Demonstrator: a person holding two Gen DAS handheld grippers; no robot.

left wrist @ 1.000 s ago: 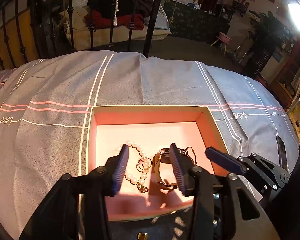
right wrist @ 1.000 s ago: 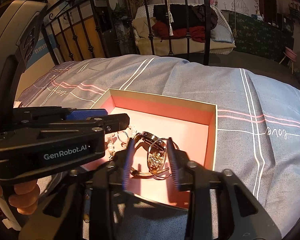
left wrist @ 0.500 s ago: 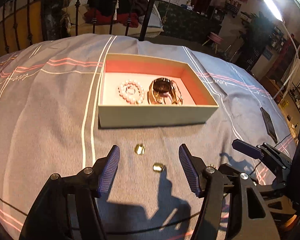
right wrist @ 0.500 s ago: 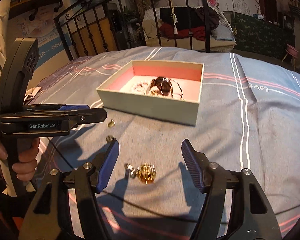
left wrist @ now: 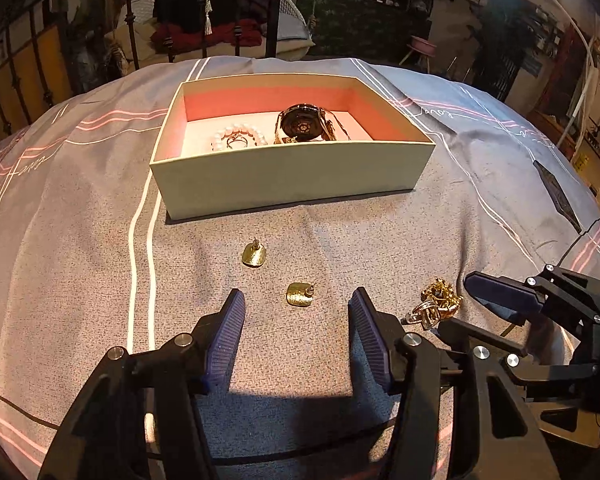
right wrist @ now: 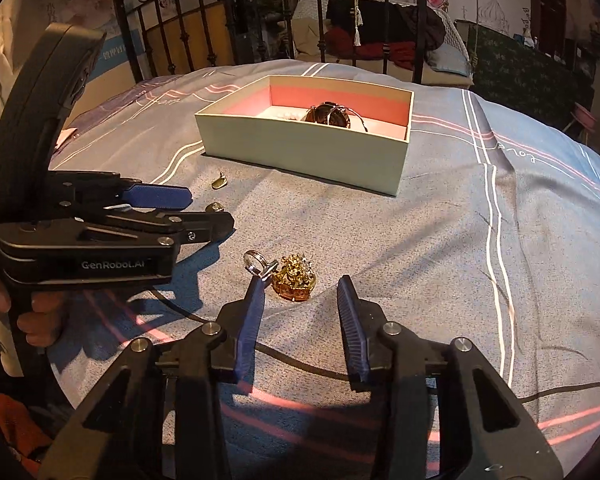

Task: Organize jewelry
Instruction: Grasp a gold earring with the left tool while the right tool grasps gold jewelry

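Observation:
An open box (left wrist: 288, 172) with a pink inside sits on the grey bedspread; it holds a pearl bracelet (left wrist: 239, 139) and a watch (left wrist: 305, 124). Two gold earrings lie in front of it, one (left wrist: 254, 256) nearer the box and one (left wrist: 300, 293) just ahead of my open, empty left gripper (left wrist: 297, 340). A gold brooch (right wrist: 296, 277) and a silver ring (right wrist: 256, 261) lie just ahead of my open, empty right gripper (right wrist: 302, 312). The box also shows in the right wrist view (right wrist: 312, 148), as does the left gripper (right wrist: 184, 208).
The bedspread (left wrist: 80, 248) has pink and white stripes. A black iron bed rail (right wrist: 320, 12) stands behind the box, with a chair of clothes (left wrist: 220, 28) beyond it. A dark flat object (left wrist: 556, 192) lies on the bed at the right.
Both grippers have pulled back out of the box toward the near side of the bed and lowered toward the loose jewelry. Both jaws stand wider apart than a second ago.

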